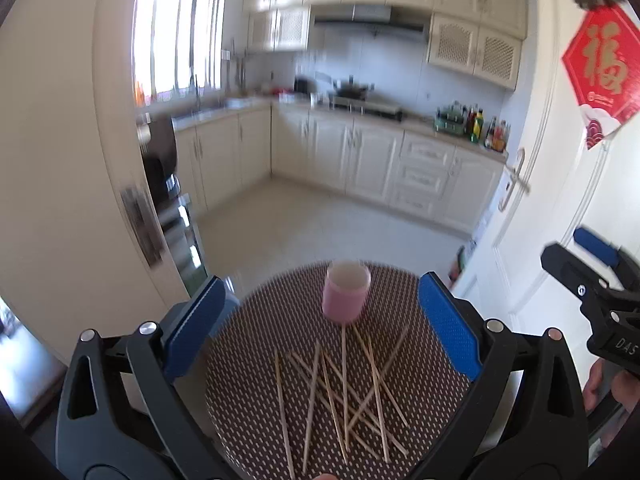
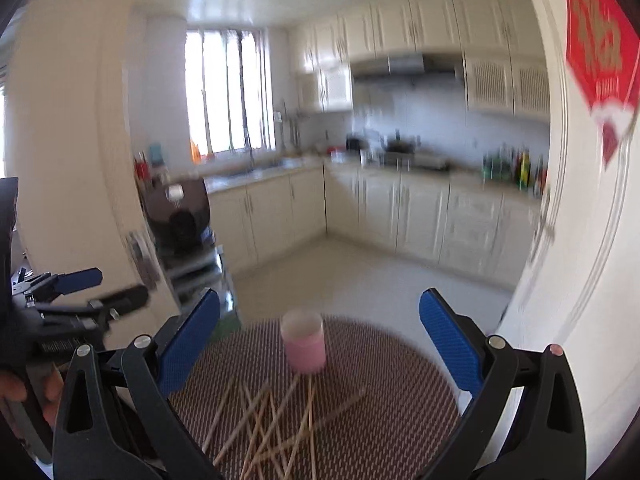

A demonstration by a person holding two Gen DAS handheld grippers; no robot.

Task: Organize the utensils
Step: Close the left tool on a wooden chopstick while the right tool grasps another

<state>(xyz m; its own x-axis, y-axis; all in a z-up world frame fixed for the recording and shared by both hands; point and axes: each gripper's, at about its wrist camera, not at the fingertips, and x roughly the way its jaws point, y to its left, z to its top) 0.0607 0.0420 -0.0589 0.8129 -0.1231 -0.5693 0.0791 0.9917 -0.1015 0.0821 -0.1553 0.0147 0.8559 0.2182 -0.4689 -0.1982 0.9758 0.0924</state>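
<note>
Left gripper [image 1: 320, 320] and right gripper [image 2: 320, 344]: jaws spread wide, empty, above chopsticks [image 1: 344, 392]; pink cup [image 1: 346, 297] at 12 o'clock, near the mat [image 1: 248, 360] edge.

Gold "福" on red door poster [image 1: 604, 64]; "DAS" on right claw [image 1: 600, 276].

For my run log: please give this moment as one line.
left gripper: open, empty | right gripper: open, empty | chopsticks: scattered on mat | cup: upright, behind them

Chopsticks [image 1: 344, 396] lie before the cup [image 1: 346, 294] on the mat [image 1: 248, 360].
</note>
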